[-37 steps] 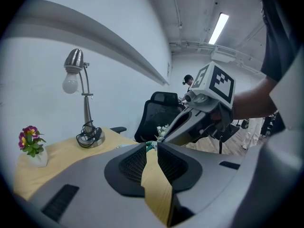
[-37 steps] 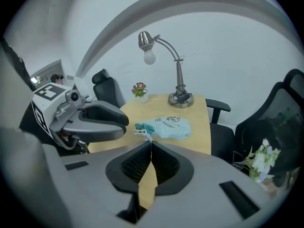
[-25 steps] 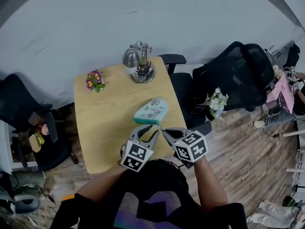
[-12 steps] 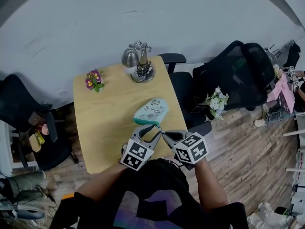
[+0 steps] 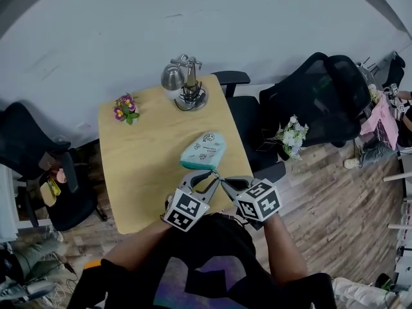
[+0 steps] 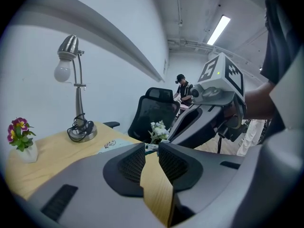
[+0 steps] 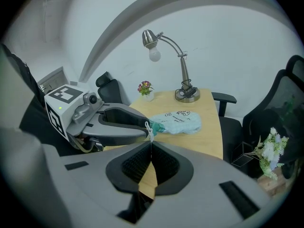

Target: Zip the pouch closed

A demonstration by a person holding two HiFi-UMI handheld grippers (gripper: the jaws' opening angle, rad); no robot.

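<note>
There is a wood table point(image 5: 138, 172) by a pale wall. A light blue-green pouch point(image 5: 203, 151) lies flat on the table, near the edge where the person stands. The left gripper point(image 5: 207, 175) and the right gripper point(image 5: 224, 181) are just in front of the pouch, tip to tip and very close to each other. The left gripper's two jaws are pressed together, and they pinch the near end of the pouch. In the left gripper view you can see a tiny bit of blue-green right at the tips of that gripper point(image 6: 151, 147). In the right gripper view the jaws of that gripper point(image 7: 151, 145) are pressed together too. They pinch the little white zip pull point(image 7: 148, 128), which sits at the near end of the pouch point(image 7: 179, 122), right by the tip of the other gripper. At the far side of the table stands a shiny lamp point(image 5: 183, 84). A small pot of purple and yellow flowers point(image 5: 126, 108) is at the far left corner. A black chair point(image 5: 325, 98) stands to the right of the table, with a bunch of white flowers point(image 5: 290, 136) next to it.
</note>
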